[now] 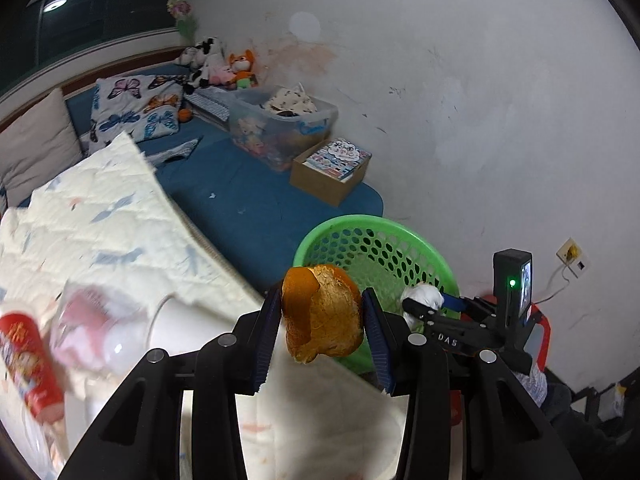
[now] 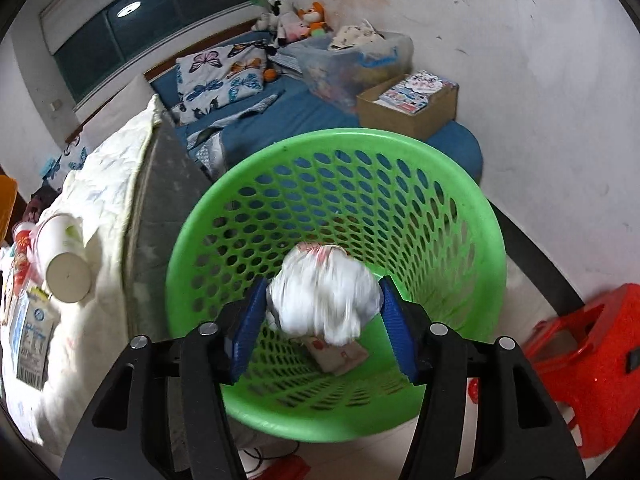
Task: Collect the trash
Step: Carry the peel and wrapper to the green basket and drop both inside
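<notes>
- Two pieces of trash are up off the bed, one in each of your grippers.
- Your left gripper (image 1: 322, 316) pinches the orange peel (image 1: 322, 314); both blue pads press its sides. The peel's long axis runs top to bottom between the fingers, pale inner side facing the camera, a curled flap at upper left.
- It sits near the green basket (image 1: 404, 240), just short of the rim.
- Your right gripper (image 2: 324, 312) is over the basket mouth (image 2: 340, 136), pointing down into it. The crumpled white wad (image 2: 324, 296) lies between the pads, roundish, no clear long axis.
- The wad is motion-blurred; you cannot tell whether the pads touch it or whether a gap stands on either side.
- Another scrap (image 2: 340, 354) lies low in the basket, half hidden behind the wad.
- The red tube (image 1: 30, 364) on the quilt is blurred, its print unreadable.
</notes>
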`<state>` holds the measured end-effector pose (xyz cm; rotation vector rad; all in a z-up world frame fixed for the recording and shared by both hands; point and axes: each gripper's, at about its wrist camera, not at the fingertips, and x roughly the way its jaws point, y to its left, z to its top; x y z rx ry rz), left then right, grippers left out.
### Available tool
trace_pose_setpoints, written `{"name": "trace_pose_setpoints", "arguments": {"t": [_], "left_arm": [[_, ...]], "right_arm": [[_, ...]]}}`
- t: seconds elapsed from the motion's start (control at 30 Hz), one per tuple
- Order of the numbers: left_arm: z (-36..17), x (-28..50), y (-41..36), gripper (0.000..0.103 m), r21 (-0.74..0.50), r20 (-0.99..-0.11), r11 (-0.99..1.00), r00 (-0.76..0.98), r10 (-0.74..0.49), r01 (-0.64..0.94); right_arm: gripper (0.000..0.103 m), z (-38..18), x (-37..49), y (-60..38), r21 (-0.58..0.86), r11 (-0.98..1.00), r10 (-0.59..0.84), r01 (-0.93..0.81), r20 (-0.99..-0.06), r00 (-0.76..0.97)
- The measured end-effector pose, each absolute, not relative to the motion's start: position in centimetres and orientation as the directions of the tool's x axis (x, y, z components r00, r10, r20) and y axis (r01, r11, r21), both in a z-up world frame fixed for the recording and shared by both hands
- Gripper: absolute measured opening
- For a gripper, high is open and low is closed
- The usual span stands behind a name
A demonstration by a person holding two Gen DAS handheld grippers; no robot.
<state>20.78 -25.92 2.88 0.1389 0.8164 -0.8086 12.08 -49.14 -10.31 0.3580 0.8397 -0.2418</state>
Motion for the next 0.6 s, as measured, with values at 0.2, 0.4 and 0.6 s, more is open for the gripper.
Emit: {"name": "trace_pose_setpoints", "arguments": {"t": [0.2, 0.4, 0.6], "left_arm": [[1.7, 22.3, -30.3, 0.040, -0.198, -0.725, 0.669, 0.352, -0.592, 0.717], [0.0, 23.2, -34.3, 0.040, -0.211, -0.755, 0.645, 0.296, -0.585, 0.735], [-1.4, 23.1, -37.0, 0.041, -0.191, -0.775, 0.632, 0.279, -0.566, 0.751]], "right_arm": [[0.064, -10.1, 11.4, -49.9, 0.226, 0.905, -0.075, 0.360, -0.749, 0.658], [0.066, -9.5, 9.9, -49.9, 0.220, 0.907, -0.088, 0.360, -0.736, 0.671], [0.070, -8.9, 8.1, -49.7, 0.237, 0.902, -0.083, 0.360, -0.724, 0.685]]}}
